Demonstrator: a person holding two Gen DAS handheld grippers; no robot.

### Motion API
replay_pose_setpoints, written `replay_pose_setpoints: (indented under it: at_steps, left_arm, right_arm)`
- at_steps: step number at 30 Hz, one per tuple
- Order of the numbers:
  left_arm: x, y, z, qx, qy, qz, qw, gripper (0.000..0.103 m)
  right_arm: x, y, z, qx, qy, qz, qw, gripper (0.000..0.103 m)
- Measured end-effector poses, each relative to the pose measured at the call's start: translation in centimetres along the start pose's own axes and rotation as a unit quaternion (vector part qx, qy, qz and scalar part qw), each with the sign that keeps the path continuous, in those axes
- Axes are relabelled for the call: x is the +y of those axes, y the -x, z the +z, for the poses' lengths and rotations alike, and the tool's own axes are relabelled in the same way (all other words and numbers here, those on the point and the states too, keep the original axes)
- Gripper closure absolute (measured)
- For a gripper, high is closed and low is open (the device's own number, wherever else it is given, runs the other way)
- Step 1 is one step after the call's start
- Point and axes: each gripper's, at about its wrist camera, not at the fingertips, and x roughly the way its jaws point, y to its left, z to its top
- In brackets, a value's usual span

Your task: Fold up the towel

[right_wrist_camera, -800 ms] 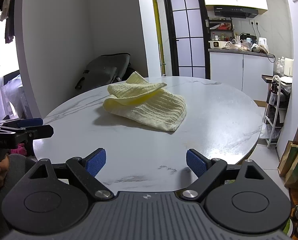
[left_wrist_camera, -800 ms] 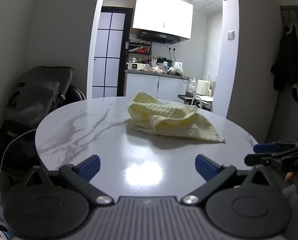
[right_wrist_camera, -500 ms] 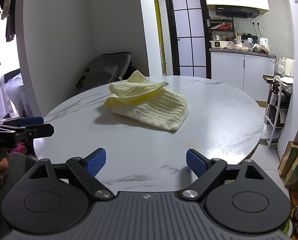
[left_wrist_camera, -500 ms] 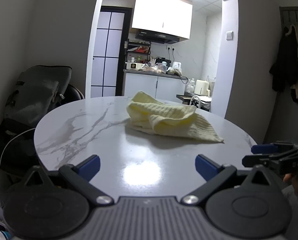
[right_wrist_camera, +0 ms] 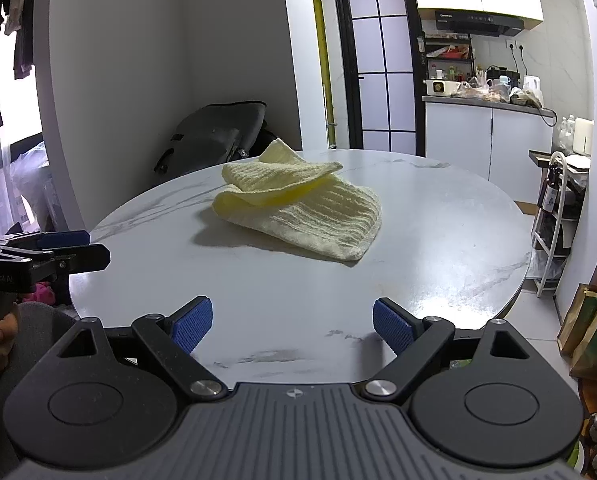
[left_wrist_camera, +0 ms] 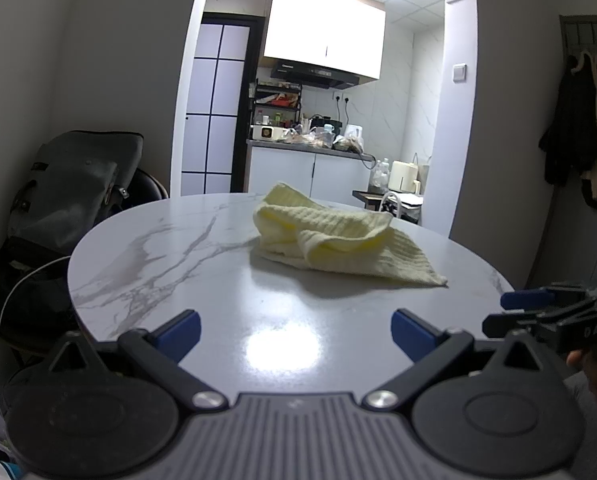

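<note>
Presently the yellow towel lies loosely crumpled, one flap doubled over, near the middle of the round marble table, while left tool and right tool hover at the near edge, jaws spread and empty, presumably staged for a corner pick.

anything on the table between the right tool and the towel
Nothing: in the right wrist view only bare marble table lies between the open right tool and the crumpled yellow towel.
</note>
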Motion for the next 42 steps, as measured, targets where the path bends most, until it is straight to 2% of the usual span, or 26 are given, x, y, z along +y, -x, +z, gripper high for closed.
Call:
replay_pose_setpoints:
  at_steps: [42]
  left_arm:
    - [-0.41, 0.19, -0.13, -0.002, -0.001, 0.001, 1.0, 0.0]
  right_arm:
    - [0.12, -0.17, -0.1, 0.001, 0.007, -0.009, 1.0, 0.012]
